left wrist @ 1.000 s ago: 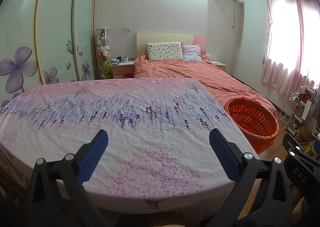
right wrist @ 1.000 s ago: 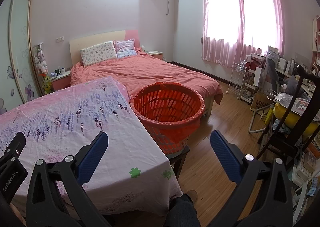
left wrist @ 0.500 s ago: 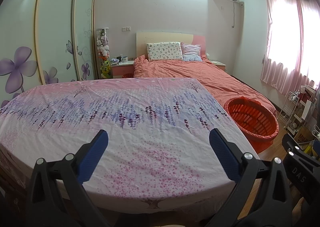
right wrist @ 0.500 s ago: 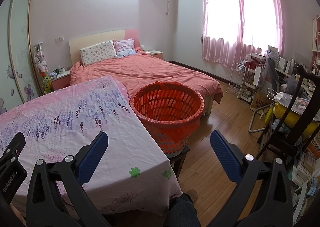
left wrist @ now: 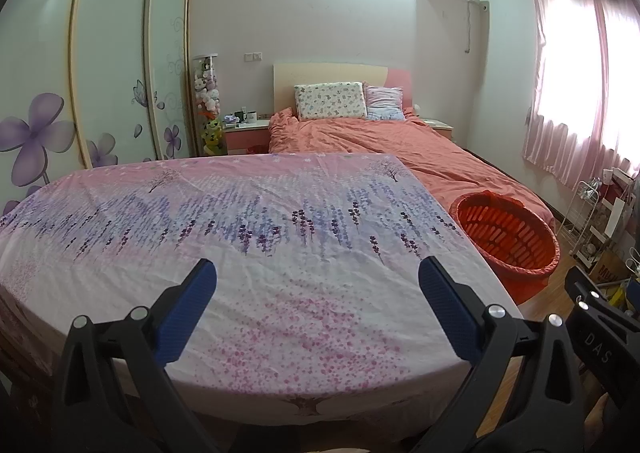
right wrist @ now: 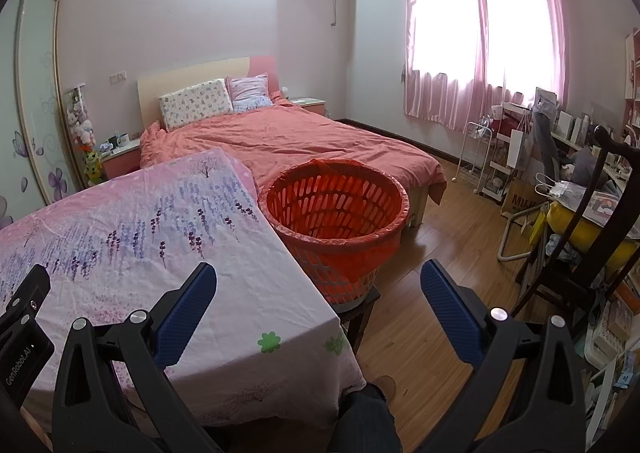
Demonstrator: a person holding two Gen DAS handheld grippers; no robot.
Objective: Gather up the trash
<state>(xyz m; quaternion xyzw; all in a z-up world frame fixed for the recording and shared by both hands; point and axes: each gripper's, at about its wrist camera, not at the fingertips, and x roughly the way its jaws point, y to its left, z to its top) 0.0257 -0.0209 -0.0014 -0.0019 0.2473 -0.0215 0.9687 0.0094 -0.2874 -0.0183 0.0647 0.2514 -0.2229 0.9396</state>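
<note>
A table under a pink cloth printed with purple flowers (left wrist: 248, 229) fills the near view, and I see no trash lying on it. My left gripper (left wrist: 316, 277) hovers open over the table's near edge with nothing between its blue pads. An orange basket lined with an orange bag (right wrist: 334, 213) stands on a low stool at the table's right side; its rim (left wrist: 504, 229) also shows in the left wrist view. My right gripper (right wrist: 318, 277) is open and empty, held above the table's right corner just short of the basket.
An orange-covered bed (right wrist: 288, 137) with two pillows lies behind the table. A dark wooden chair (right wrist: 576, 253) and cluttered shelves stand at the right over wood floor (right wrist: 436, 261). A wardrobe with flower doors (left wrist: 100, 73) lines the left wall. A person's leg (right wrist: 368, 417) shows below.
Almost nothing has changed; the right wrist view has drifted very slightly, and both grippers stay open and empty.
</note>
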